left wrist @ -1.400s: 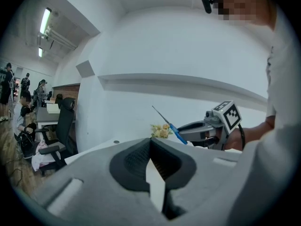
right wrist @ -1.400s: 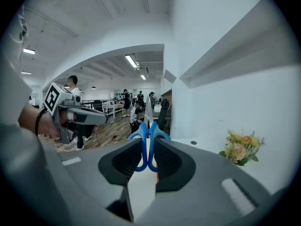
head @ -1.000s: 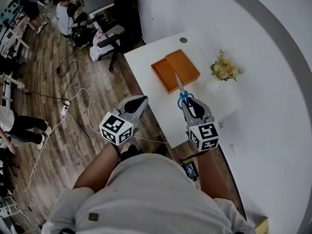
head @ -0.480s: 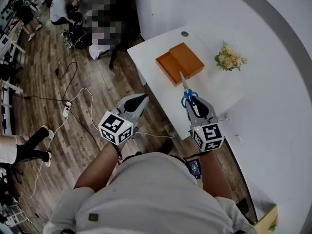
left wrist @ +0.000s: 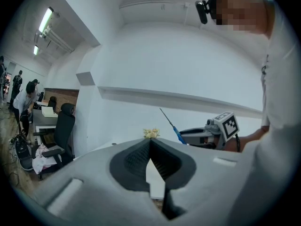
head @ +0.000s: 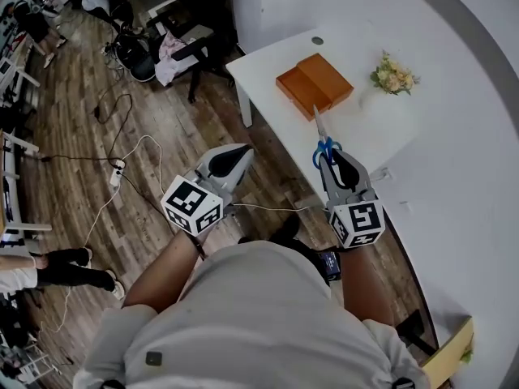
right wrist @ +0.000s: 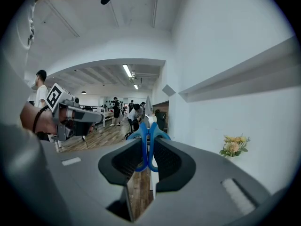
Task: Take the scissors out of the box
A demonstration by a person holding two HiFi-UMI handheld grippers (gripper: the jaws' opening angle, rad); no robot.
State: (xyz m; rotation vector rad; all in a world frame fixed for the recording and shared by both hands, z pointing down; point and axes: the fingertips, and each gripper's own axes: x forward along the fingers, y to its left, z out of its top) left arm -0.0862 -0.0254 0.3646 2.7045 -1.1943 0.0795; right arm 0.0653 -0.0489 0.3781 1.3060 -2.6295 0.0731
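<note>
Left claw [head: 241, 151], centre-left: shut tight, empty, over wood floor [head: 97, 168]. Right claw [head: 328, 157], centre-right: clenched on the scissors [head: 323, 136] by their blue handles. Both have drawn back from the desk [head: 268, 63]. Scissors now well clear of the orange box [head: 315, 82], upper right; removal looks done. Open floor left, desk edge close right.

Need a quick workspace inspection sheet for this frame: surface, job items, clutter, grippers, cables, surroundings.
Surface: white table, mostly bare.
Job's things: orange box on the table; blue-handled scissors out of it, in the air, blades toward the box.
Clutter: flowers on the table.
Grippers: right gripper shut on the scissors' handles; left gripper shut, empty, over the floor.
Cables: cables and a power strip on the wooden floor.
Surroundings: people at the left edge.
</note>
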